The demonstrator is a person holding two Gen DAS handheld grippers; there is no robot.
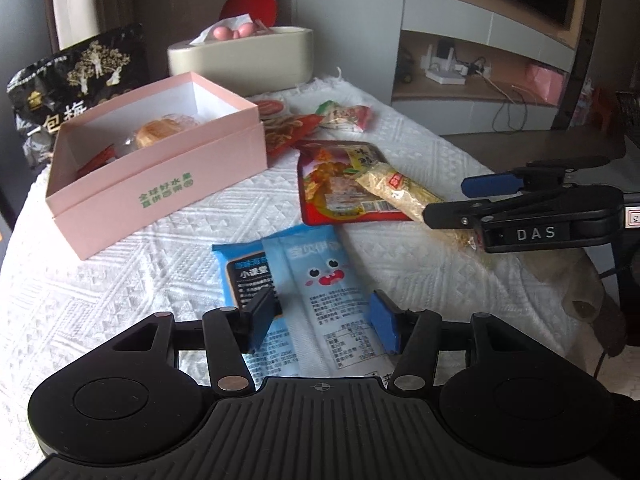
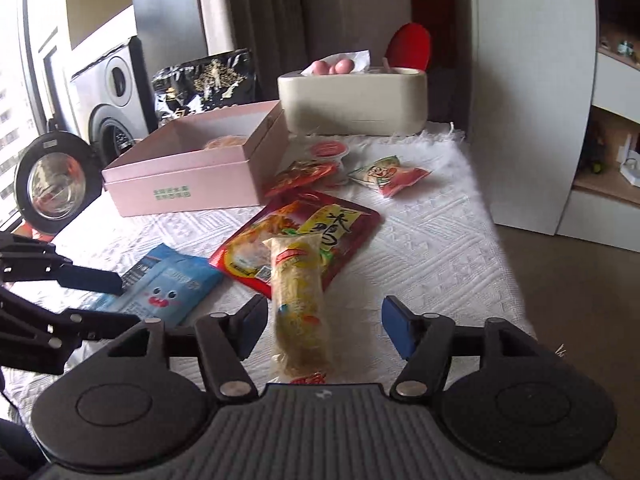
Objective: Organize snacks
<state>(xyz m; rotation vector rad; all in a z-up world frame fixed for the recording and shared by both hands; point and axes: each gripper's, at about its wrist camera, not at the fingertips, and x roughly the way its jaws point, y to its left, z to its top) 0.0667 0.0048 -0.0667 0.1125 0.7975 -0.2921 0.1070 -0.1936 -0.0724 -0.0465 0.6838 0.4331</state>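
My left gripper (image 1: 325, 320) hangs open over two overlapping blue snack packets (image 1: 320, 276) lying flat on the white tablecloth, with its pads clear of them. In the right wrist view the same left gripper (image 2: 128, 302) enters from the left above the blue packets (image 2: 172, 284). My right gripper (image 2: 325, 328) is open around a long yellow noodle packet (image 2: 298, 300), with a gap at each pad. That packet's far end rests on a flat red packet (image 2: 344, 220). An open pink box (image 1: 160, 184) at the back left holds a bread snack (image 1: 156, 132).
Small red and green packets (image 2: 388, 176), an orange packet (image 2: 304, 174) and a jelly cup (image 2: 328, 150) lie beside the pink box (image 2: 192, 176). Behind stand a black bag (image 1: 76, 76) and a cream tissue holder (image 1: 244, 64). The table edge (image 2: 504, 264) drops off at right.
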